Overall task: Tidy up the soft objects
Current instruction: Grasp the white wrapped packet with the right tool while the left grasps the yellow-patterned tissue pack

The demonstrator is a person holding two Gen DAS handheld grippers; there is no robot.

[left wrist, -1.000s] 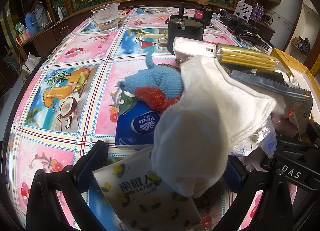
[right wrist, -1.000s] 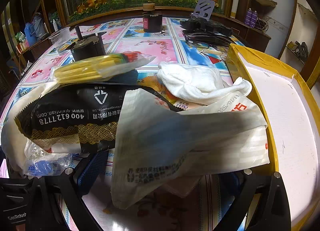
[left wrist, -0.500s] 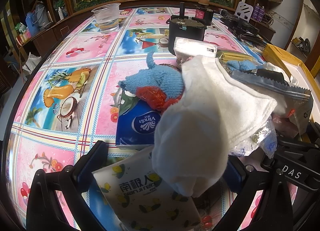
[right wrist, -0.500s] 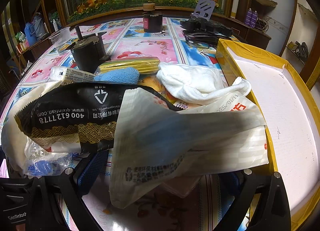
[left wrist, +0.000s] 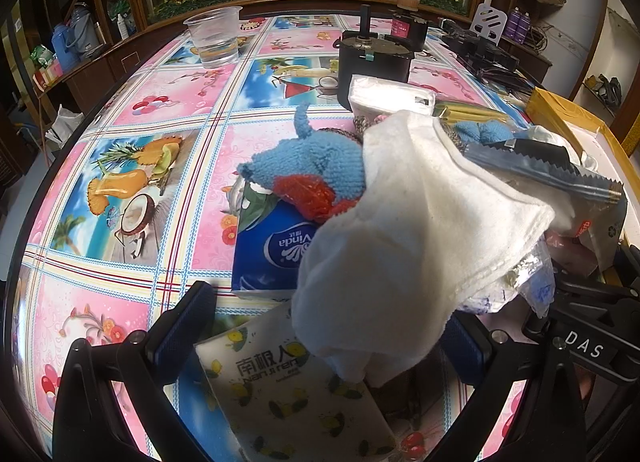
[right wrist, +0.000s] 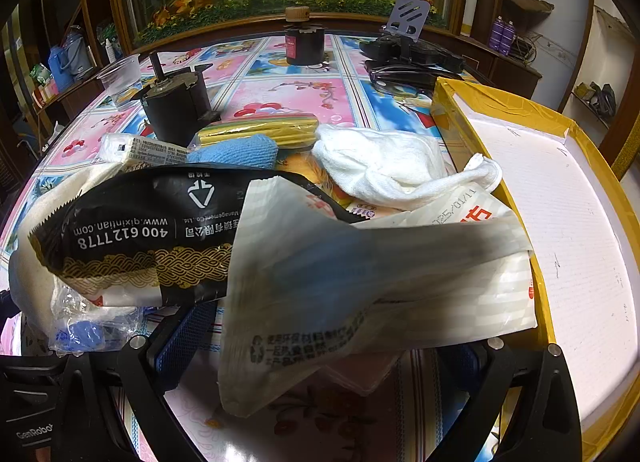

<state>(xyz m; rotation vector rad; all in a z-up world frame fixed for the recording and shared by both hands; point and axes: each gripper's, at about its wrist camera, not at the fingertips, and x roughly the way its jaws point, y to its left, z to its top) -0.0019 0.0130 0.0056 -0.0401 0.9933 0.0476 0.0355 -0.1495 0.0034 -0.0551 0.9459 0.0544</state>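
Both grippers spread wide; left gripper [left wrist: 326,326] around white cloth [left wrist: 404,238]

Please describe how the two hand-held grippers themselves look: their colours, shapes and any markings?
Left hand-held gripper: black angular frame, two fingers faced with blue textured pads, silver screws. Right hand-held gripper: the same build, black with blue pads and silver screws. The white lettering "DAS" is seen in the left view, "GenRobot" in the right view. No cables or sleeves are visible.

Plastic cup [left wrist: 214,38] (clear) behind black motor [left wrist: 374,62].
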